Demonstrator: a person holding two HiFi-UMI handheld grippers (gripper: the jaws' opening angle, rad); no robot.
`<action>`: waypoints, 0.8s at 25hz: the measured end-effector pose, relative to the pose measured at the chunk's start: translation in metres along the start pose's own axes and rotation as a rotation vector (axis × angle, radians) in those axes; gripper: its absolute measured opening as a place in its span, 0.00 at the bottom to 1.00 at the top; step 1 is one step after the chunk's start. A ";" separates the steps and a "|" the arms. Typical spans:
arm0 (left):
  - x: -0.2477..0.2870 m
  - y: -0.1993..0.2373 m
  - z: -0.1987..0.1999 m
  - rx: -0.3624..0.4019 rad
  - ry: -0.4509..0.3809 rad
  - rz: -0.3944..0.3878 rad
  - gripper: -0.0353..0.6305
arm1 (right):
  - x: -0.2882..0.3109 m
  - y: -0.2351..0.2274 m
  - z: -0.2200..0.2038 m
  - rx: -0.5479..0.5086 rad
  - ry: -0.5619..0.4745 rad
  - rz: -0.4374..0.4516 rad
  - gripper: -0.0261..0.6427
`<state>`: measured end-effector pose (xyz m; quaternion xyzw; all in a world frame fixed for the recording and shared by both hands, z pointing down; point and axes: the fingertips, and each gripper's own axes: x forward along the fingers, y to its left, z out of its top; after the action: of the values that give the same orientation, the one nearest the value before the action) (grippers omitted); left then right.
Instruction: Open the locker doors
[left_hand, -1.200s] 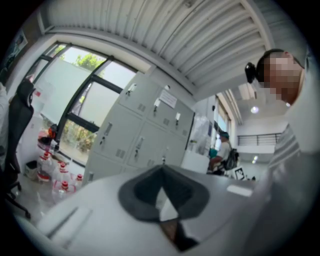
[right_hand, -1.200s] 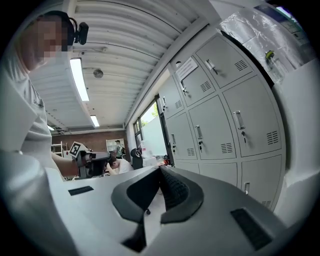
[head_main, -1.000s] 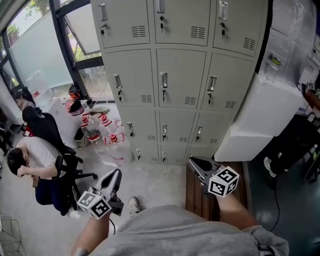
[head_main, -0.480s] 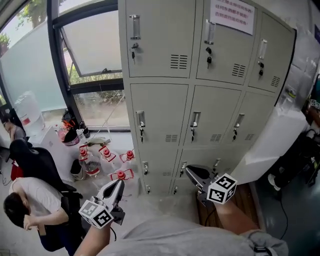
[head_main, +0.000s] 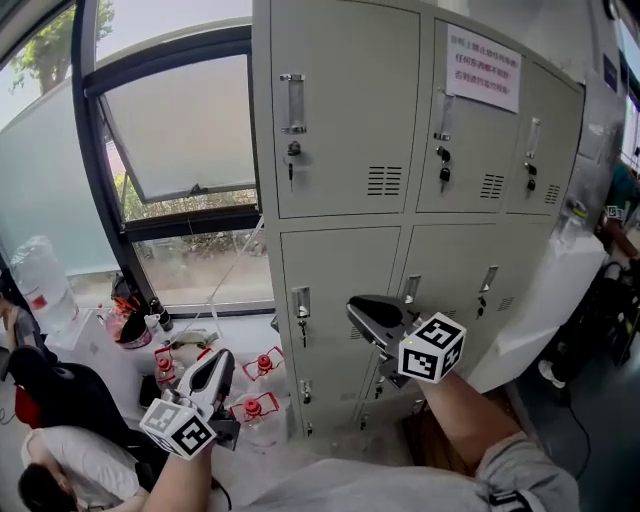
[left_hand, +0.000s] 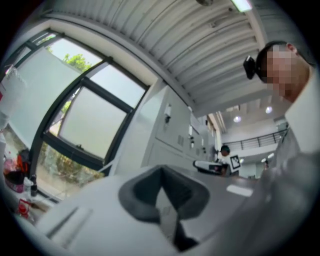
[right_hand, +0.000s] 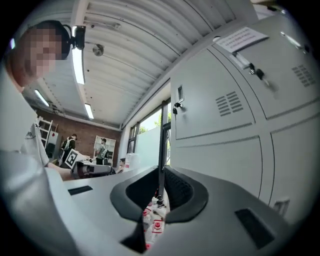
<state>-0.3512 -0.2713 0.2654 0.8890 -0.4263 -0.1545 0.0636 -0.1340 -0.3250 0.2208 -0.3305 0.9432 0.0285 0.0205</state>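
Grey lockers (head_main: 350, 130) stood closed beside a window (head_main: 180, 130); the left tongs (head_main: 224, 354) and right tongs (head_main: 353, 304) were clenched, empty.

The pale grey metal locker doors (head_main: 345, 120) stand upright in a grid just right of the window (head_main: 180, 130), all shut. Each has a vertical handle (head_main: 292, 103), a key (head_main: 291, 162) hanging below it and vent slots (head_main: 384, 181). A paper notice (head_main: 483, 68) is stuck on one upper door.

Matt grey painted-metal lockers (head_main: 340, 120) carry shiny metal handles (head_main: 292, 100) and a paper notice (head_main: 483, 68).
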 end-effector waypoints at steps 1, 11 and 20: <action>0.007 0.003 0.016 0.015 -0.010 -0.001 0.06 | 0.010 -0.004 0.018 -0.030 -0.007 -0.012 0.05; 0.080 -0.008 0.180 0.235 -0.120 -0.039 0.06 | 0.104 -0.014 0.212 -0.275 -0.066 -0.046 0.12; 0.112 -0.009 0.225 0.251 -0.131 -0.055 0.06 | 0.169 -0.054 0.283 -0.257 -0.024 -0.184 0.28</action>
<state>-0.3521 -0.3484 0.0261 0.8893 -0.4212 -0.1593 -0.0802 -0.2266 -0.4533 -0.0730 -0.4149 0.8972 0.1510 -0.0081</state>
